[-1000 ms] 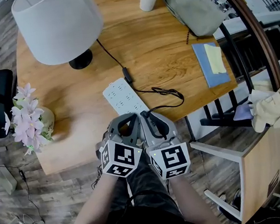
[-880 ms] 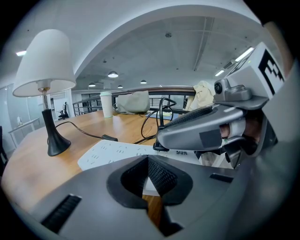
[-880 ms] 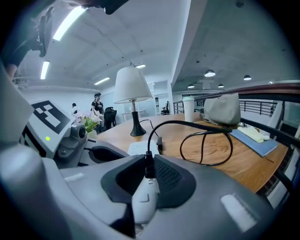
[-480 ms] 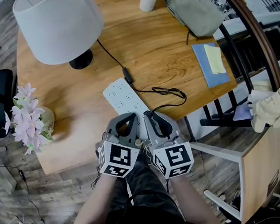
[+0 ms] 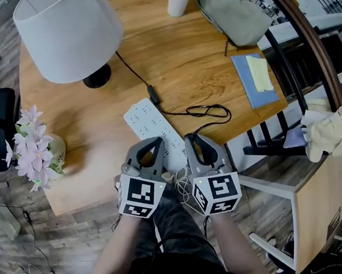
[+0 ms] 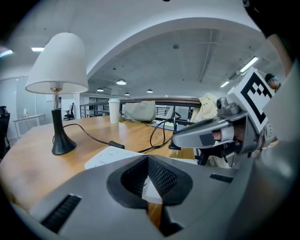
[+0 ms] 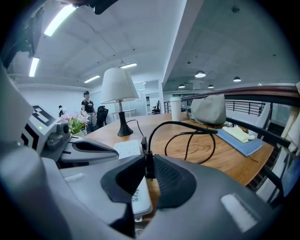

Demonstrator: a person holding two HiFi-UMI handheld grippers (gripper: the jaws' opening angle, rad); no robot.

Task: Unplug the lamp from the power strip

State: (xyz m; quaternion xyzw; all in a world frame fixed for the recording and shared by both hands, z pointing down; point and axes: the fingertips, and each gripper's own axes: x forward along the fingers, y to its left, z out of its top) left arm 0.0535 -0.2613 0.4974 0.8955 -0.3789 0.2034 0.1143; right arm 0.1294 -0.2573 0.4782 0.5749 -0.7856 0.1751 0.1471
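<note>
As right gripper (image 7: 149, 159) pinches plug (image 7: 149, 168), strip (image 7: 139, 199) beneath

Overall: all 3 views looking bright & evenly lit, colours coming through clean.
Light src: ceiling strip (image 7: 61, 16) blowing out white at upper left of right gripper view; round downlights (image 6: 121, 82) glowing mid-frame in left gripper view.
Shadows: lamp shade (image 5: 68, 31) throwing soft dark patch on table (image 5: 198, 56) round its base, upper left of head view.
Distortion: fisheye bending edges everywhere; black vignette closing in on corners of both gripper views.
Focus: grey housing along bottom of gripper views going soft; plug (image 7: 148, 171) & bkgd reading crisp.
</note>
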